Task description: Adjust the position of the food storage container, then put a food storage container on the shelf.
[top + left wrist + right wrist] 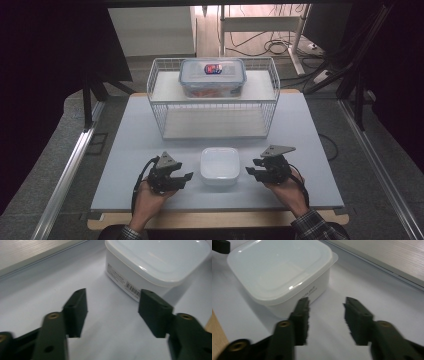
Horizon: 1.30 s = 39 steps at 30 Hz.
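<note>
Currently, by item:
white tub (pixel 220 165): lid on, standing on the counter (pixel 125 165), on its front half, in front of the wire basket (pixel 159 112)
left gripper (pixel 186 178): just left of the tub, aimed at it, not touching; jaws apart, nothing between them
right gripper (pixel 252 167): just right of the tub, aimed at it, not touching; jaws apart, nothing between them
wire basket: behind the tub, toward the counter's far edge
clear box (pixel 212 76): on the basket's upper shelf, latched lid with a red and blue label
</note>
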### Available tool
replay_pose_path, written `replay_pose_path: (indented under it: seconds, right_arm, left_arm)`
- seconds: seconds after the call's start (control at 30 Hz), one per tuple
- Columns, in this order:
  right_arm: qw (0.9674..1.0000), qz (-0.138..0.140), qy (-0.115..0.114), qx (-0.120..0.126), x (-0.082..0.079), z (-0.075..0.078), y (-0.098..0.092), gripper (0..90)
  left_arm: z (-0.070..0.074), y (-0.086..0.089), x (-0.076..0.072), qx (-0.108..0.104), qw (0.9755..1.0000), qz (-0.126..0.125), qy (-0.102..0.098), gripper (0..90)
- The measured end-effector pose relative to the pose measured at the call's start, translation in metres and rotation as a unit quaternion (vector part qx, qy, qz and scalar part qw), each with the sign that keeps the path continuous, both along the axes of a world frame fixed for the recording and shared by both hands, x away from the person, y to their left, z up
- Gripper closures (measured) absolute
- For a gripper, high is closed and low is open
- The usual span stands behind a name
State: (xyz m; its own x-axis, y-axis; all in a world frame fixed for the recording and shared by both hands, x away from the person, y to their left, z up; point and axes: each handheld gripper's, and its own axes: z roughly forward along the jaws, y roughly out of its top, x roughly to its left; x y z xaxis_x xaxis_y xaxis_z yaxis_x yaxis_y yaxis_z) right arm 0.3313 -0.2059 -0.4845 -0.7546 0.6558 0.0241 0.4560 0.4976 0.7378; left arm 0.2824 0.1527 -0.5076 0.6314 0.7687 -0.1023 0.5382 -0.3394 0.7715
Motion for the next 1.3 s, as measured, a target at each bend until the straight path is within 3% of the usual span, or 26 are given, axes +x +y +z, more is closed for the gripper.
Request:
replay_pose_path:
  seconds: [0.13, 0.27, 0.37, 0.57, 0.67, 0.77, 1.0, 1.2, 1.3]
  right_arm:
    - [0.9999, 0.0, -0.01, 0.002, -0.004, -0.002, -0.002, 31.1]
    - [0.9997, 0.002, -0.019, 0.012, -0.009, -0.002, -0.006, 19.2]
    - [0.9995, -0.001, -0.028, 0.017, -0.014, -0.002, -0.01, 13.8]
    - [0.9998, 0.005, -0.014, 0.017, -0.017, -0.01, -0.014, 8.4]
    - [0.9998, 0.006, -0.01, 0.016, -0.016, -0.012, -0.012, 6.3]
    - [0.9998, 0.004, -0.008, 0.015, -0.015, -0.012, -0.011, 2.6]
    - [0.9991, -0.011, 0.024, 0.032, -0.008, -0.007, -0.009, 2.1]
    - [0.9986, -0.017, 0.048, 0.011, -0.004, 0.002, -0.003, 10.1]
    - [0.9984, -0.015, 0.052, 0.015, -0.003, 0.007, -0.003, 14.7]
  left_arm:
    - [-0.003, 0.003, -0.006, -0.011, 0.9999, -0.003, 0.001, 23.9]
    - [-0.005, 0.003, -0.013, -0.002, 1.0, -0.009, 0.004, 14.0]
    - [-0.004, 0.0, -0.019, 0.019, 0.9995, -0.024, -0.003, 7.5]
    - [-0.007, -0.004, -0.023, 0.05, 0.998, -0.037, -0.006, 3.5]
    - [-0.008, -0.003, -0.022, 0.054, 0.998, -0.03, -0.014, 2.8]
    - [-0.011, 0.0, -0.018, 0.045, 0.9987, -0.025, -0.008, 2.6]
    - [-0.011, 0.0, -0.01, 0.022, 0.9991, -0.031, 0.018, 2.1]
    - [0.006, -0.005, -0.006, 0.027, 0.999, -0.031, 0.017, 3.9]
    - [0.014, -0.006, -0.004, 0.031, 0.9992, -0.023, 0.01, 7.2]
